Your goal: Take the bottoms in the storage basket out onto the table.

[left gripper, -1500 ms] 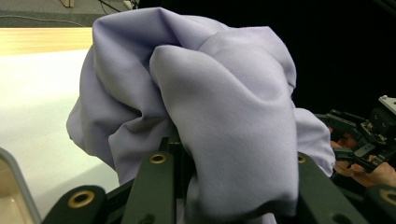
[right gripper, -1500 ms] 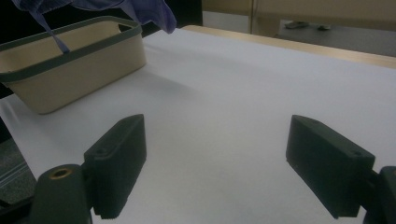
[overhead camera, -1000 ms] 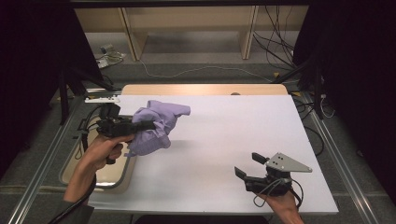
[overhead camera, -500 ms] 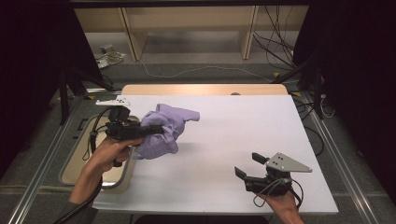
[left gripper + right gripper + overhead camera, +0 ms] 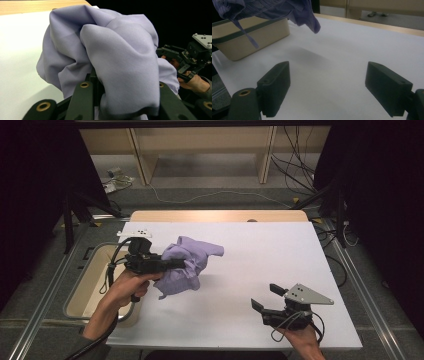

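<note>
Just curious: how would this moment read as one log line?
left gripper: shut on purple cloth, lifted | right gripper: jaws open, empty | beige bin: beside table

Black grippers [image 5: 272, 299], brass-ringed screws, grey triangular plate, trailing cables

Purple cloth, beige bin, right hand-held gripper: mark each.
purple cloth [image 5: 186, 265], high view, middle of the bunched fabric
beige bin [image 5: 249, 41], right gripper view, side wall
right hand-held gripper [image 5: 266, 296], high view, between its fingertips
</note>
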